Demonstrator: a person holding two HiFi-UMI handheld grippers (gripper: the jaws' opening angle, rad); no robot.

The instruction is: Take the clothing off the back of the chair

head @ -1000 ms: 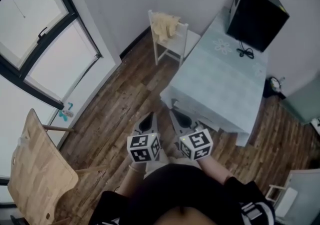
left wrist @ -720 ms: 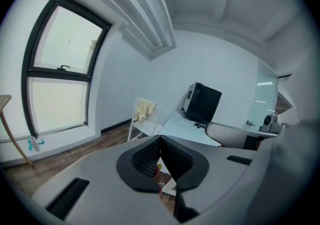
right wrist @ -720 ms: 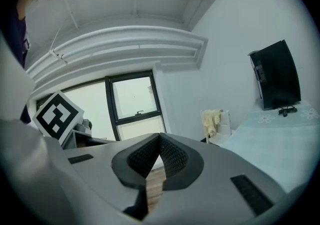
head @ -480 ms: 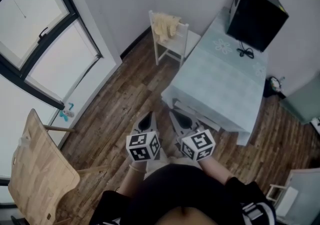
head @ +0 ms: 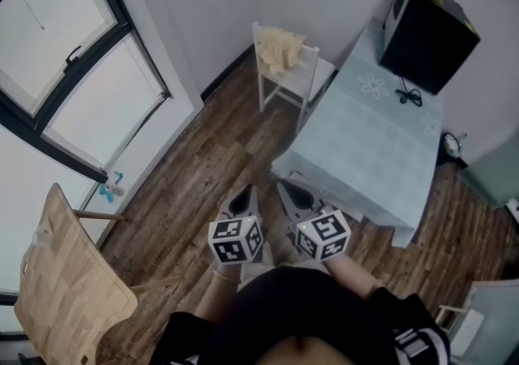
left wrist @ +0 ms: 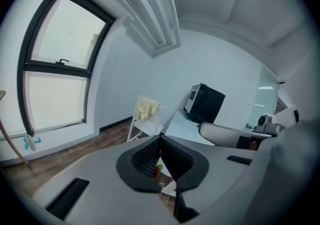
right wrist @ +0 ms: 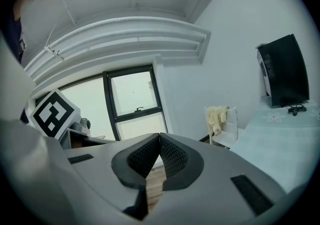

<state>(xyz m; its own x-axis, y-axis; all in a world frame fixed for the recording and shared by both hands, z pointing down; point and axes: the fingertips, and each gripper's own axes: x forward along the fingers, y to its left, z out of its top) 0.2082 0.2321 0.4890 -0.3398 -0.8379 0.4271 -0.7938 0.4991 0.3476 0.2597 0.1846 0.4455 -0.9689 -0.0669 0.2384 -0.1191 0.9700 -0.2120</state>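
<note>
Moved since a second ago: person and both grippers have shifted forward across the room together, so the white chair now sits slightly lower and further right in the head view. Nothing on it has been touched.

Progress: none of the task itself is done. Approach is under way. Reaching, gripping and lifting the garment are all left.

Items, counted:
- Left gripper (head: 244, 192), one. Jaws closed tip to tip, nothing between them. Held low in front of the person, aimed toward the white chair.
- Right gripper (head: 285, 189), one. Jaws likewise closed and empty, just beside the left.
- Clothing (head: 280, 47), pale yellow, draped over the chair back and hanging down both sides of it. Counted as one piece, though from this far off it might be two.
- White chair (head: 317, 73), one, against the far wall, its seat tucked beside the table. Well apart from both grippers.
- Table (head: 365, 148), one, under a pale blue cloth.
- Black box (head: 426, 31), one, standing on the table's far end.
- Wooden chair (head: 65, 294), one, near the window (head: 73, 71), bare.
</note>
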